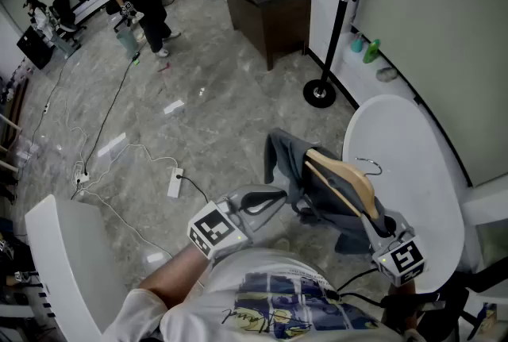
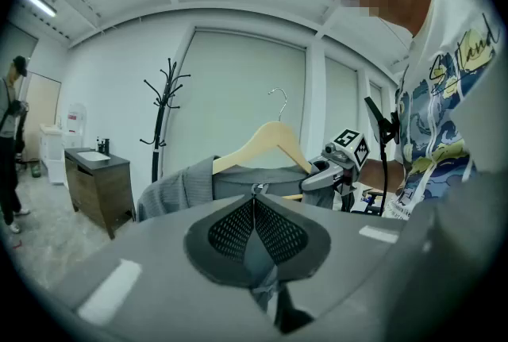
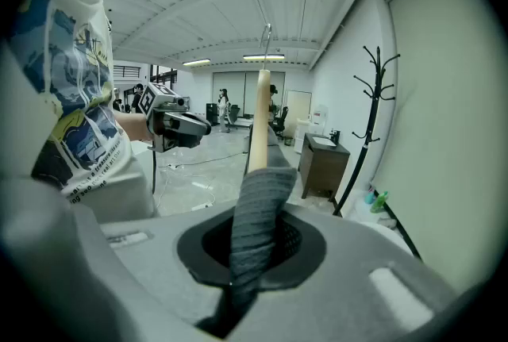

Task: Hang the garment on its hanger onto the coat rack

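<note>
the left gripper (image 2: 255, 204) has its dark mesh-faced pads pressed together on a thin fold of the grey knitted garment (image 2: 181, 188). the garment drapes over a pale wooden hanger (image 2: 268, 140), whose silver wire hook (image 2: 279, 101) stands upright. the right gripper (image 2: 309, 178), with its marker cube on top, meets the hanger's shoulder end on the view's right side. behind them a black branched coat rack (image 2: 161, 118) stands by the white wall, with a dark wooden cabinet (image 2: 101, 188) beside it. a person in a white printed t-shirt (image 2: 444, 102) fills the right edge.
</note>
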